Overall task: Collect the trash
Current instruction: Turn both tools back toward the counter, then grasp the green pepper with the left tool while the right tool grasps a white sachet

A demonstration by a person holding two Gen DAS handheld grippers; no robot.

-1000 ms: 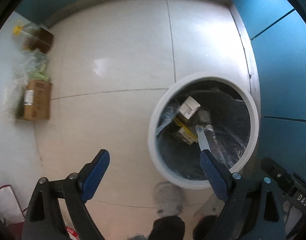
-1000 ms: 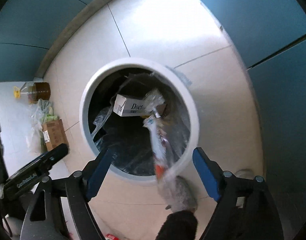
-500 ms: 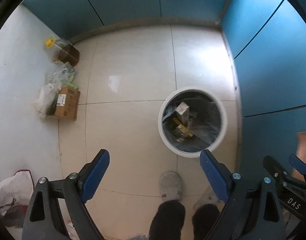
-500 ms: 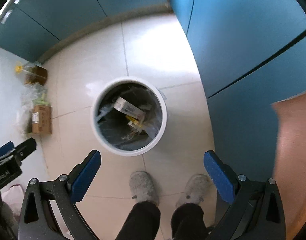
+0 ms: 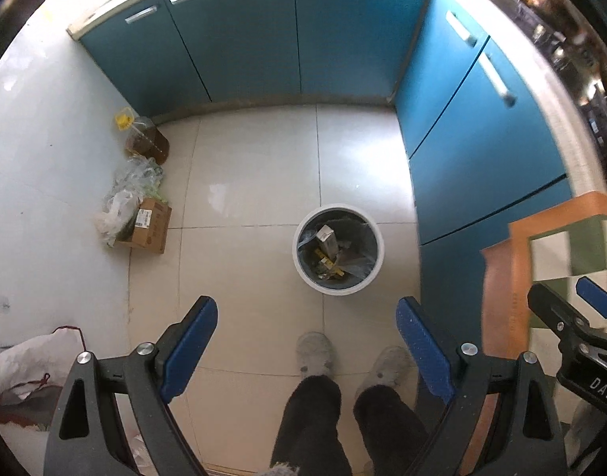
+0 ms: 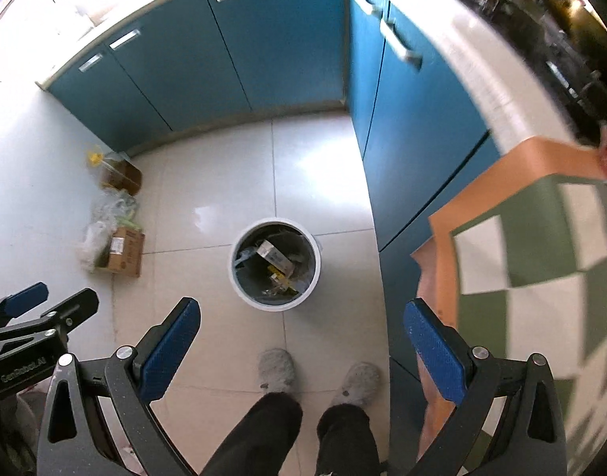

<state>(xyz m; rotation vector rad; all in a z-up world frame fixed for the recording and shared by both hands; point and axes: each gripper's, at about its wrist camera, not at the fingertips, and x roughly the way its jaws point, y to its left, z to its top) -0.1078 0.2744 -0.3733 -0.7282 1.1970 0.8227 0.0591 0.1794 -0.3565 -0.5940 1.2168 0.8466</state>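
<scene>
Floor bin (image 5: 303, 261) well below tools (image 5: 306, 319)

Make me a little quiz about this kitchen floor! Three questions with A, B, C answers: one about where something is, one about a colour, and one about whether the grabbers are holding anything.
1. Where does the cardboard box sit?
A. inside the bin
B. on the floor by the left wall
C. on the counter

2. What colour are the cupboard doors?
A. blue
B. red
C. yellow

3. How are the left gripper and right gripper?
A. both shut on trash
B. one holds a bottle
C. both open, holding nothing

Answers:
1 B: the box lies on the tiles next to plastic bags, away from the bin.
2 A: every door is blue.
3 C: both pairs of jaws stand wide apart with only floor and slippers between them.
</scene>
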